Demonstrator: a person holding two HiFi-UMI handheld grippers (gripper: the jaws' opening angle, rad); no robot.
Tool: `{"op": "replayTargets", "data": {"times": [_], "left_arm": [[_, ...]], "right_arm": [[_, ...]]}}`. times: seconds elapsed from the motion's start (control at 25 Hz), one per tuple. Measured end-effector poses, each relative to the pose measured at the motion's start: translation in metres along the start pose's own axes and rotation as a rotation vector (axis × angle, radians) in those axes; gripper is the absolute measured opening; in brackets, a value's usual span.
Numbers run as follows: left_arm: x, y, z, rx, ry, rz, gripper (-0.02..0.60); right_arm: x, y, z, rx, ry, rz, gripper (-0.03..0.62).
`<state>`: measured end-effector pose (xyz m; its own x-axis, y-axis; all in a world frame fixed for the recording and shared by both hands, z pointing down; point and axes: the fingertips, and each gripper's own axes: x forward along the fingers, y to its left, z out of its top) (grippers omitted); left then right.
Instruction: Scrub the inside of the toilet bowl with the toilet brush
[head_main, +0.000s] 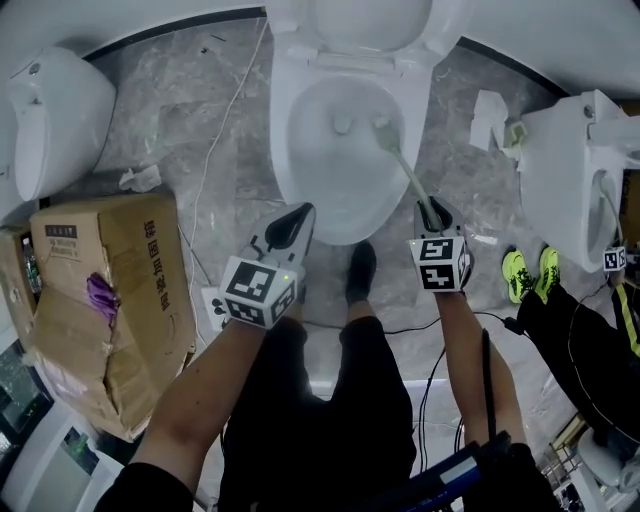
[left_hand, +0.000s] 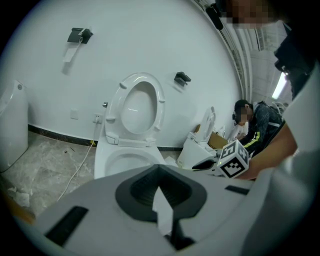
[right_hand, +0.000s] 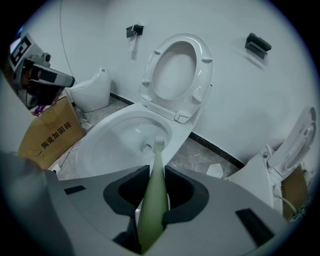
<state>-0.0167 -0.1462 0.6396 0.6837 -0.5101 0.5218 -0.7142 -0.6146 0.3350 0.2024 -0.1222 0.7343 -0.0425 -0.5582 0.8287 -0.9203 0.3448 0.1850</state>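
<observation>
So the pale green toilet brush (right_hand: 153, 195) is clamped between the right gripper (head_main: 432, 212) fingers. The handle runs out past the fingertips, and the bristle head sits down inside the toilet bowl (head_main: 283, 130), right next to the drain hole at the bottom. In the right gripper view the handle fills the slot between the two dark pads (right_hand: 182, 192), which squeeze it from both sides.

The left gripper (head_main: 292, 225) isn't holding anything. Its fingers are pretty much together, with just a thin white sliver showing between them. It hovers at the near edge of the bowl rim, to the left of the right gripper's fingers.

Beyond both sets of fingertips, the seat (right_hand: 176, 70) is flipped up against the white wall. Off to the left of the left fingers there's a beat-up cardboard box (head_main: 110, 300) on the marble floor, and a white cable (head_main: 225, 120) snakes past the bowl. Further left is another white fixture (head_main: 55, 120).

To the right of the right fingers stands a second toilet (head_main: 570, 170), with somebody's neon green shoes (head_main: 528, 272) beside it.
</observation>
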Motion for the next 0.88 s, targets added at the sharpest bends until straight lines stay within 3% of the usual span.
{"op": "replayTargets", "data": {"times": [0.24,0.44,0.88], "left_arm": [[-0.009,-0.008,-0.006,0.001,0.004,-0.010,0.009],[-0.014,-0.012,-0.011,-0.008,0.007,-0.012,0.009],[-0.019,-0.017,-0.008,-0.010,-0.007,-0.010,0.009]], "right_arm": [[-0.026,0.028,-0.022,0.003,0.029,0.058,0.101],[-0.046,0.057,-0.041,-0.057,0.050,0.135,0.101],[-0.073,0.094,-0.056,-0.096,0.060,0.231,0.101]]}}
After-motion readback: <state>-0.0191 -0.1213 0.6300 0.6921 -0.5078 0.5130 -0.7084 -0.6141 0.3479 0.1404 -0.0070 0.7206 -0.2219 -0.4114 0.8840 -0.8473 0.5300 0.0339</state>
